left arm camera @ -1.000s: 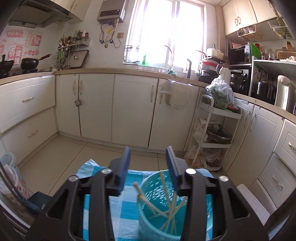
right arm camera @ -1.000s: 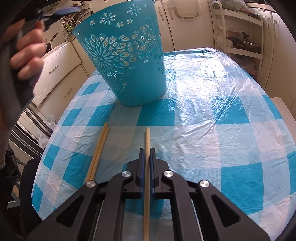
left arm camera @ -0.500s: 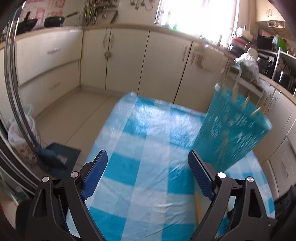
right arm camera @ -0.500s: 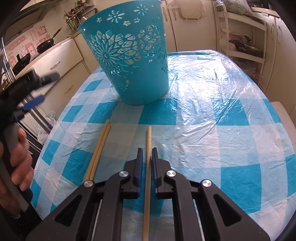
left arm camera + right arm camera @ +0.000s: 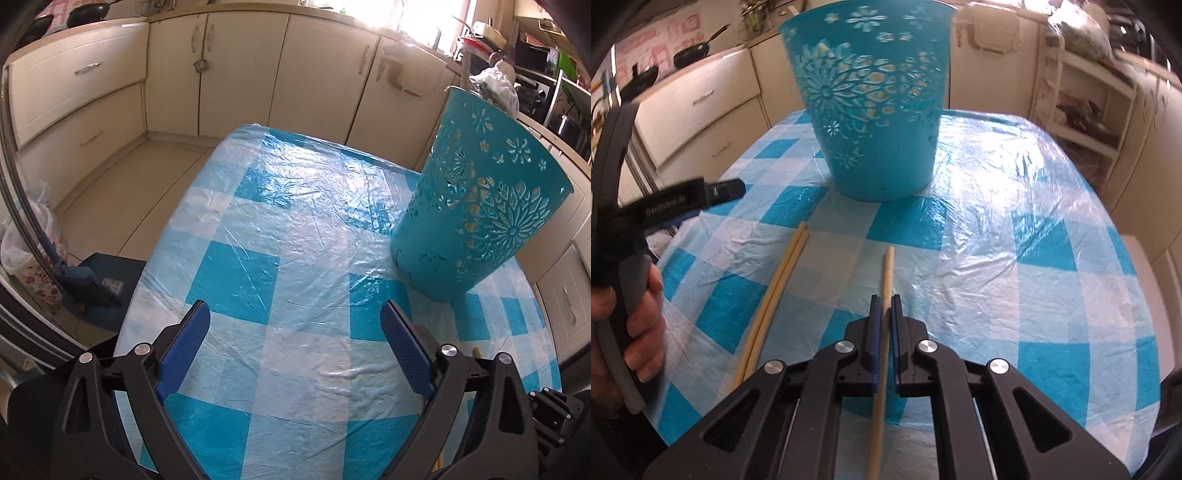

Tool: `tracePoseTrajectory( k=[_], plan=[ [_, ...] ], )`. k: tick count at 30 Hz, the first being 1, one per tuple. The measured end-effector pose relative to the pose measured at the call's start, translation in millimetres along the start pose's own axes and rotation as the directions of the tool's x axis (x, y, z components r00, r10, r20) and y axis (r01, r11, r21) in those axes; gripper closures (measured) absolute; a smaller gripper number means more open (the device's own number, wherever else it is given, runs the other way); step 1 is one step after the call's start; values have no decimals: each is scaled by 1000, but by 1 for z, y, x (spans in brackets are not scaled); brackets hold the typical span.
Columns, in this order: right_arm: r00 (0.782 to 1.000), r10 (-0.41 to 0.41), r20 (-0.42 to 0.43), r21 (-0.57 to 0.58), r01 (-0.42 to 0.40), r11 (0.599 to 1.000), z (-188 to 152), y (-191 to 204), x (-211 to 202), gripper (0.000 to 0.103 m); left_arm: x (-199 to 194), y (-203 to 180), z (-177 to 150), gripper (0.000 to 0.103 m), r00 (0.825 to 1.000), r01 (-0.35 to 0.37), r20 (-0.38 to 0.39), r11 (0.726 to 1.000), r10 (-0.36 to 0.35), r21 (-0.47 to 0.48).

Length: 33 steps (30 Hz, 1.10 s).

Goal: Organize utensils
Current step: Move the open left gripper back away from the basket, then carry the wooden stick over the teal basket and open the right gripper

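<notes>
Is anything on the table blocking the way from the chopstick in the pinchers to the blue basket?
Nothing visible does. The right gripper is shut on the chopstick, and only bare checked tablecloth lies between its tip and the basket. The chopstick pair lies off to the left.

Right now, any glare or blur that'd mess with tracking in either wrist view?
Left wrist: sharp, but window glare sheens the tablecloth and fisheye bends the cabinets. Right wrist: basket and background motion-blurred, glare on the cloth at right; the chopstick in the right gripper stays fairly crisp.
</notes>
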State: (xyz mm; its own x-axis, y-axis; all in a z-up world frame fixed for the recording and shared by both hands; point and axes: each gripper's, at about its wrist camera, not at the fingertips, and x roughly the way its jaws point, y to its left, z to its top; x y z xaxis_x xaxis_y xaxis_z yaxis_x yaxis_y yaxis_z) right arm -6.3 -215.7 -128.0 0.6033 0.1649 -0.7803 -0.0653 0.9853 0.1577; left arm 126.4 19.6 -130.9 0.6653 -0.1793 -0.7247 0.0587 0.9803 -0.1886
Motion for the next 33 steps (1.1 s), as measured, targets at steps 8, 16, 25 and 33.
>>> tracePoseTrajectory(
  k=[8,16,25,33],
  plan=[
    [982,138,129,141,-156,978,14,-26,-52,97,2,-2,2,13,1000,2,-16,1000,-2,-2],
    [942,197,273,138,-241,961,45,-23,-95,98,5,2,3,13,1000,1,-28,1000,-2,-25],
    [916,199,348,90,-244,966,74,-15,-112,98,6,2,2,13,999,3,-33,1000,-4,-31],
    [895,196,401,33,-228,973,94,-6,-139,99,7,3,2,13,999,6,-37,999,-8,-39]
  ],
)
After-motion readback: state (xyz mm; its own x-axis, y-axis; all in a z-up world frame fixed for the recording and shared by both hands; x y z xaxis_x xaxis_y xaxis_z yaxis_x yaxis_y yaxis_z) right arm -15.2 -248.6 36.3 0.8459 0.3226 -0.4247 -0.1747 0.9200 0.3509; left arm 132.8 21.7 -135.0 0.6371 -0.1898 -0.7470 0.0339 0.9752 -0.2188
